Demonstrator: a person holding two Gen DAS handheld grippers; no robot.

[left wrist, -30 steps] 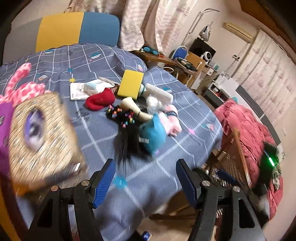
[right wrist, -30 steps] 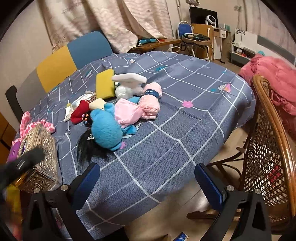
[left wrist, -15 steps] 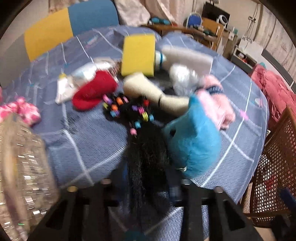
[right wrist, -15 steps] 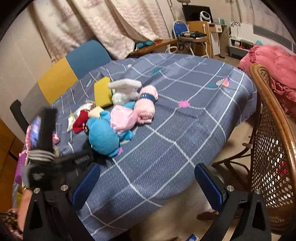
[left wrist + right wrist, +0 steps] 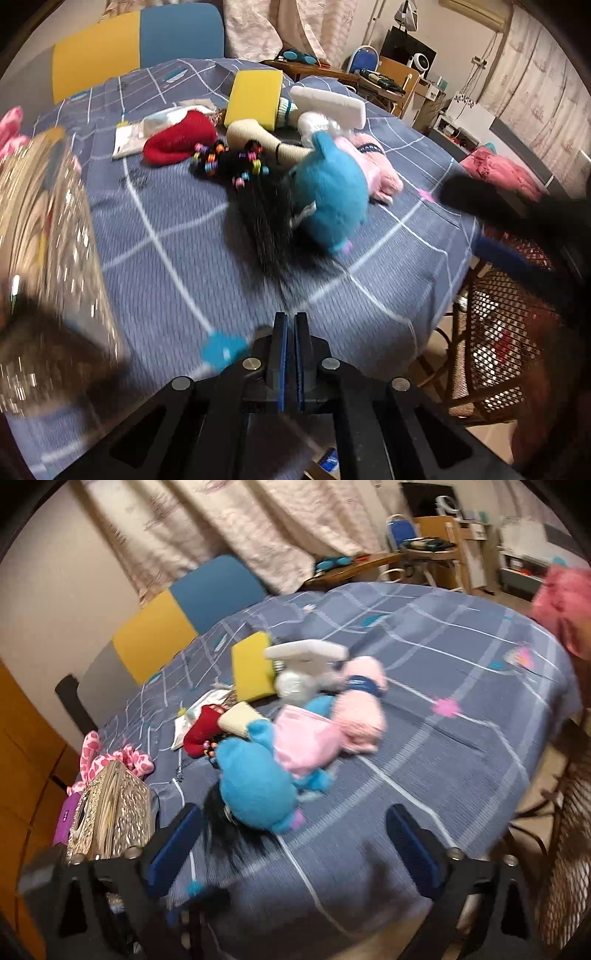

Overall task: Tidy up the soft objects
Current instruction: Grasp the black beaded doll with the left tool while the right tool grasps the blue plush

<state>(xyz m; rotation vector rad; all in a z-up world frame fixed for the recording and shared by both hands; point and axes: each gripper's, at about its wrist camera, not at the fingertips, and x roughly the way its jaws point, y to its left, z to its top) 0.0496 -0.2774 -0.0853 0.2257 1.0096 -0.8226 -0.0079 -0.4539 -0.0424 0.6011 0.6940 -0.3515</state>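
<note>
A pile of soft things lies on the blue checked tablecloth [image 5: 155, 236]: a blue plush [image 5: 328, 192] [image 5: 255, 782], black hair with coloured beads [image 5: 258, 206], a red plush [image 5: 177, 142], a yellow sponge [image 5: 255, 98] [image 5: 253, 668], a white plush [image 5: 325, 110] and pink pieces [image 5: 332, 723]. My left gripper [image 5: 290, 354] is shut and empty, at the table's near edge, short of the hair. My right gripper [image 5: 295, 845] is open and empty, near the table edge in front of the blue plush.
A gold glittery box [image 5: 40, 258] [image 5: 110, 812] stands at the left edge of the table with a pink patterned toy [image 5: 118, 758] behind it. A wicker chair [image 5: 506, 332] stands at the right. A yellow and blue chair back [image 5: 136, 44] is behind the table.
My left gripper closed from wide open to shut and drew back from the black hair. My right gripper moved closer to the pile and stayed open.
</note>
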